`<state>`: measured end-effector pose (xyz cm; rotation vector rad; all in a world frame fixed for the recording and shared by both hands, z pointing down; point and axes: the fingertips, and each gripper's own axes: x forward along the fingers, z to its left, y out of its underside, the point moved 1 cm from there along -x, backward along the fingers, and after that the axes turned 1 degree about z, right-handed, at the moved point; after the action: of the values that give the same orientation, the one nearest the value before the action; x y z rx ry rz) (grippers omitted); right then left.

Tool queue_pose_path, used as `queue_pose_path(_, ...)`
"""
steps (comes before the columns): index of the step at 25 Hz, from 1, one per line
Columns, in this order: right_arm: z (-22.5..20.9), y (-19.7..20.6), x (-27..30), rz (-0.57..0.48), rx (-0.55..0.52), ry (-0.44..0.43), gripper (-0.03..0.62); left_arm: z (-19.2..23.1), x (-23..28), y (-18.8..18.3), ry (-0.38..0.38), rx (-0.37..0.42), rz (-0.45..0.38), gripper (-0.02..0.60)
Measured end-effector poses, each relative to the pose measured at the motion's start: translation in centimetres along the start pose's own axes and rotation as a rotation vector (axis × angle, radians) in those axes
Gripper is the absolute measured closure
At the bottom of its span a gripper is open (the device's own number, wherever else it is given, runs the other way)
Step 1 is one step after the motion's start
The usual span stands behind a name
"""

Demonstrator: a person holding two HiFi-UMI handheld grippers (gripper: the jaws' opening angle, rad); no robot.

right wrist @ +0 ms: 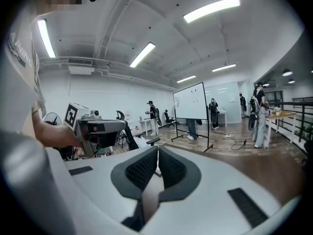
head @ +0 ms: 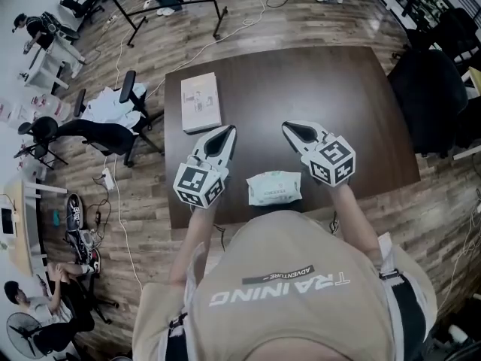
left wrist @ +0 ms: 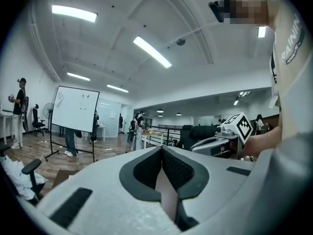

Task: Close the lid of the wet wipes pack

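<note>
The wet wipes pack (head: 274, 188), pale green-white, lies flat near the table's (head: 301, 89) front edge, just in front of the person's chest. From the head view I cannot tell how its lid stands. My left gripper (head: 227, 131) is held to the pack's left and my right gripper (head: 290, 127) to its right. Both point away over the table, apart from the pack. The left gripper (left wrist: 161, 149) has its jaws together with nothing between them, and so does the right gripper (right wrist: 157, 149). Both gripper views look out level across the room, so the pack is hidden there.
A flat white box (head: 201, 101) lies at the table's back left. Office chairs (head: 113, 130) stand left of the table and a black chair (head: 428, 100) to its right. A stand's legs (head: 180, 6) and cables lie on the floor beyond.
</note>
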<state>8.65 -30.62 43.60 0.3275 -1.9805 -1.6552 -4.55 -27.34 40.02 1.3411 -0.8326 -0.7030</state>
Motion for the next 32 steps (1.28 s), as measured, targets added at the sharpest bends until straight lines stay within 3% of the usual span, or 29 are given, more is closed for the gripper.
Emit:
queue_pose_path(4,0.0,-2.8,-0.1,-0.053,0.017,-0.013,0.577,0.4,0.1,-1.7,-0.003,0.089,-0.008,0.572)
queue_pose_path(8,0.2,-5.3,-0.2,-0.094,-0.039,0.006,0.577,1.2,-0.2,-3.3,-0.009,0.047,-0.053,0.572)
queue_pose_path(15,-0.9,-10.2,-1.1,-0.213,-0.177,0.14,0.577,2.4,-0.2,-7.0,-0.058,0.075,-0.136,0.572)
queue_pose_path(18,-0.7,-11.9,-1.7,-0.283,-0.185,0.161,0.577,2.7,-1.0,-8.2,-0.079,0.082,-0.176,0.572)
queue_pose_path(21,-0.6,-12.1,-1.8,-0.296,-0.182,0.174,0.577,2.8,-1.6,-8.5,-0.098,0.084,-0.19,0.572)
queue_pose_path(27,-1.3,-9.8,-2.3,-0.249,-0.108,0.178,0.577,3.0,-1.7,-8.1,-0.116,-0.054,-0.25,0.572)
queue_pose_path(32,-0.6,-8.5,-2.5,-0.2,-0.127,0.148,0.579,3.2,-2.4,-5.5,-0.147,-0.06,-0.187,0.572)
